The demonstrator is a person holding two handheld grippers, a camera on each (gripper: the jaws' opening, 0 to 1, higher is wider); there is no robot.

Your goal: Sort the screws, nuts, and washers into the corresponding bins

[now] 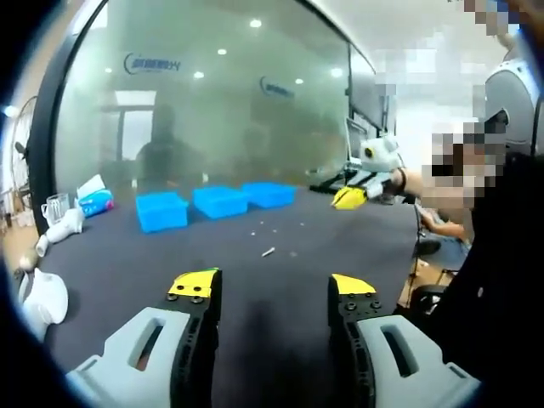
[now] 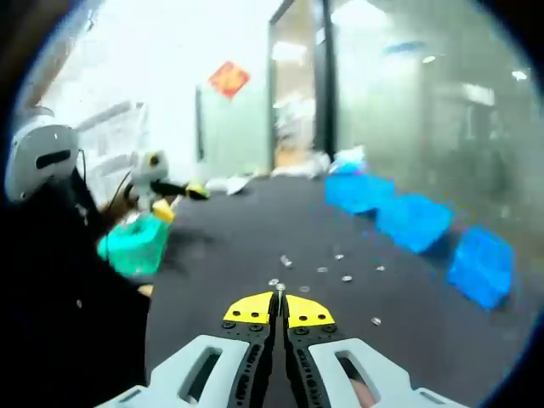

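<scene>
Tabletop of dark grey cloth carries three blue plastic bins beyond scattered small metal fasteners. Right gripper (jaws together, empty) sits nearest them, dead ahead; left gripper, jaws apart, is farther.

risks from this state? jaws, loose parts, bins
1. The small parts lie thinly scattered and flat on the dark table; the right gripper, jaws shut, could push one away instead of gripping it.
2. The three blue bins look identical, with contents not visible, so a mis-sort seems likely.
3. The left gripper is open with nothing between its jaws; another person's gripper is over the same table, so they might collide.
</scene>
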